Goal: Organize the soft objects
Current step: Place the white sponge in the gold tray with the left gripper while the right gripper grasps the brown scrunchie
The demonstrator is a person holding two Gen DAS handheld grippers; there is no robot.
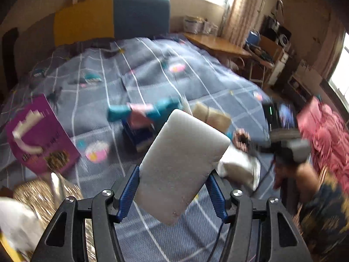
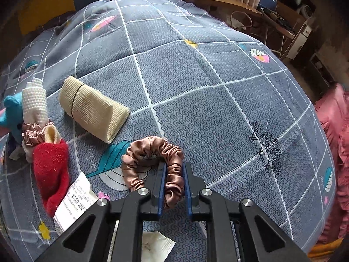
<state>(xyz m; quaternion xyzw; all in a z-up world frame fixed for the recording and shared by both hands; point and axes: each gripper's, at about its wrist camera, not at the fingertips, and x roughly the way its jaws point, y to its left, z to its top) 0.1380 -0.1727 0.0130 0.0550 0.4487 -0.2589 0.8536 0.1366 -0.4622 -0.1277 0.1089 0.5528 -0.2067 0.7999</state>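
My left gripper point(image 1: 173, 174) is shut on a grey sponge block point(image 1: 181, 163) and holds it tilted above the bed. My right gripper point(image 2: 173, 166) is shut on a brown satin scrunchie point(image 2: 150, 161) that rests on the grey patterned quilt point(image 2: 207, 87). To its left lie a beige mesh roll point(image 2: 91, 109), a red cloth point(image 2: 51, 170), a white mesh roll point(image 2: 35, 102), a second scrunchie point(image 2: 32, 135) and a teal plush toy point(image 2: 9, 115). In the left wrist view the teal plush point(image 1: 141, 111), the beige roll point(image 1: 211, 115) and the right gripper with its scrunchie point(image 1: 241, 138) appear blurred.
A purple booklet point(image 1: 41, 135) and a gold sequin item point(image 1: 39, 196) lie at the left of the bed. A white paper label point(image 2: 74, 198) lies by the red cloth. Pink ruffled bedding point(image 2: 336, 152) is at the right. A wooden desk point(image 1: 218, 43) stands beyond the bed.
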